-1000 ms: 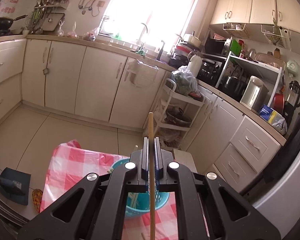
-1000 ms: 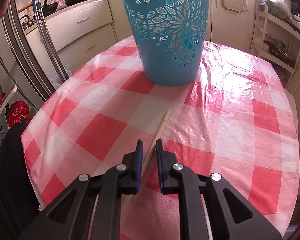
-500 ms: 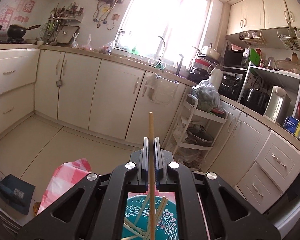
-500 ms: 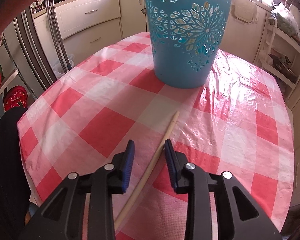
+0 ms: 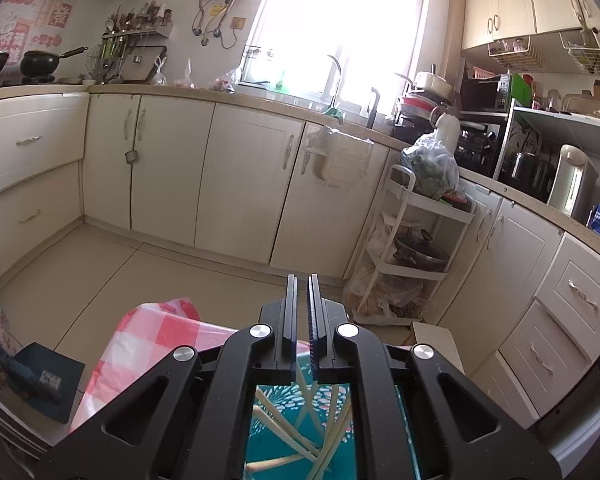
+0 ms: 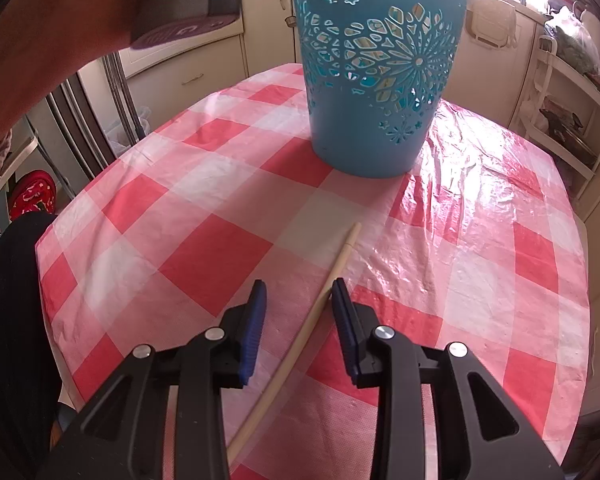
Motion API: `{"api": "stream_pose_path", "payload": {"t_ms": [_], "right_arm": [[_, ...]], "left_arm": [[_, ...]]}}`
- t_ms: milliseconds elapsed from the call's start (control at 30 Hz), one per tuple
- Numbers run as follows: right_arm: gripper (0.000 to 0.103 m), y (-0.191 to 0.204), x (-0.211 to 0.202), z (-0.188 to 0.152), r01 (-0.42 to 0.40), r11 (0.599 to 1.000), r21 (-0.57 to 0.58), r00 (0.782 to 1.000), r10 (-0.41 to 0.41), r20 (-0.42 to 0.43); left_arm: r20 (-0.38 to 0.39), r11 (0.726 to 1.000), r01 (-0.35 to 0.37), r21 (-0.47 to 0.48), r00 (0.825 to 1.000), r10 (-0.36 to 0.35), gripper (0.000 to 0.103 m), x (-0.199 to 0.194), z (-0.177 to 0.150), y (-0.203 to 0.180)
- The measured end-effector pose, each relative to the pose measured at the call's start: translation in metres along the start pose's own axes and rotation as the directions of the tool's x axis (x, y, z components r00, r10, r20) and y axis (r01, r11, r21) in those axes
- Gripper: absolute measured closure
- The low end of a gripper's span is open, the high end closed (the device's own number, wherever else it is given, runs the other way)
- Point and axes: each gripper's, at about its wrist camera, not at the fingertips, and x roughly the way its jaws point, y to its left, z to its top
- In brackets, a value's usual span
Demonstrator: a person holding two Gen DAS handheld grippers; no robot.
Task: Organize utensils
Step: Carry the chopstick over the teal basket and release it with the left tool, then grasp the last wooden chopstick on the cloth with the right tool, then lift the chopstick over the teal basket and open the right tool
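One wooden chopstick has just left my left hand-held gripper (image 5: 301, 312), now slightly parted and empty, above the perforated turquoise plastic basket (image 6: 380, 68). My right hand-held gripper (image 6: 298, 312) has spread wide around the last pale chopstick (image 6: 300, 336) on the red-checked surface (image 6: 480, 260).

1. The left gripper (image 5: 302, 280) no longer holds a chopstick: one second ago a stick stood clamped between its fingers, now a narrow empty gap separates them.
2. The left wrist view now looks down into the teal basket (image 5: 300, 432), where several chopsticks (image 5: 284, 426) lie crossed.
3. The right gripper (image 6: 298, 294) has widened: one second ago its pads were almost closed around the chopstick on the table (image 6: 304, 336), now they stand well apart, and the stick lies close to the right pad.
4. The person's left hand (image 6: 60, 28) has entered the right wrist view at upper left, beside the basket (image 6: 376, 80).
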Motion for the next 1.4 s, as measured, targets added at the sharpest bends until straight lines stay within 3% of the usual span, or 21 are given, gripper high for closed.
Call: {"api": "stream_pose_path", "payload": {"t_ms": [200, 333, 400, 467, 533, 667, 800, 933, 1033, 1233, 1400], "right_arm": [[0.068, -0.001, -0.001, 0.0, -0.008, 1.0, 0.005, 1.0, 0.008, 0.001], [0.068, -0.008, -0.003, -0.001, -0.042, 0.998, 0.044, 0.999, 0.042, 0.006], [0.068, -0.015, -0.004, -0.002, -0.074, 0.992, 0.099, 0.997, 0.073, 0.014], [0.068, -0.018, -0.005, -0.003, -0.09, 0.987, 0.136, 0.996, 0.088, 0.02], [0.068, -0.014, -0.007, -0.002, -0.067, 0.99, 0.128, 0.998, 0.066, 0.016], [0.068, -0.009, -0.005, 0.003, -0.013, 0.992, 0.126, 1.0, 0.013, 0.001], [0.069, -0.009, 0.005, 0.015, 0.047, 0.984, 0.17, 0.999, -0.046, -0.014], [0.08, -0.005, 0.01, 0.022, 0.119, 0.982, 0.148, 0.993, -0.114, -0.041], [0.093, -0.007, 0.007, 0.02, 0.1, 0.987, 0.124, 0.994, -0.093, -0.056], [0.095, -0.011, -0.002, 0.013, 0.025, 0.999, 0.033, 0.993, -0.021, -0.115], [0.093, -0.01, -0.003, 0.009, 0.05, 0.998, 0.025, 0.991, -0.046, -0.127]], "left_arm": [[-0.063, 0.999, -0.001, 0.039, 0.998, 0.004, 0.093, -0.022, -0.021, 0.009], [-0.018, 0.997, -0.069, 0.019, 0.997, 0.07, 0.049, -0.067, -0.032, 0.033], [0.007, 0.993, -0.117, -0.007, 0.993, 0.117, 0.038, -0.09, -0.04, 0.05], [-0.022, 0.987, -0.158, -0.029, 0.987, 0.157, 0.029, -0.102, -0.056, 0.07], [-0.087, 0.982, -0.185, -0.041, 0.98, 0.181, 0.028, -0.102, -0.075, 0.09], [-0.256, 0.973, -0.227, -0.045, 0.944, 0.208, 0.028, -0.084, -0.121, 0.119], [-0.328, 0.974, -0.226, -0.031, 0.922, 0.203, 0.028, -0.066, -0.147, 0.124], [-0.349, 0.974, -0.226, -0.01, 0.914, 0.209, 0.026, -0.057, -0.158, 0.124], [-0.386, 0.974, -0.226, -0.019, 0.9, 0.201, 0.022, -0.049, -0.164, 0.128], [-0.418, 0.975, -0.218, -0.044, 0.89, 0.18, 0.018, -0.041, -0.168, 0.13], [-0.437, 0.978, -0.208, 0.009, 0.879, 0.191, 0.017, -0.037, -0.171, 0.12]]}}
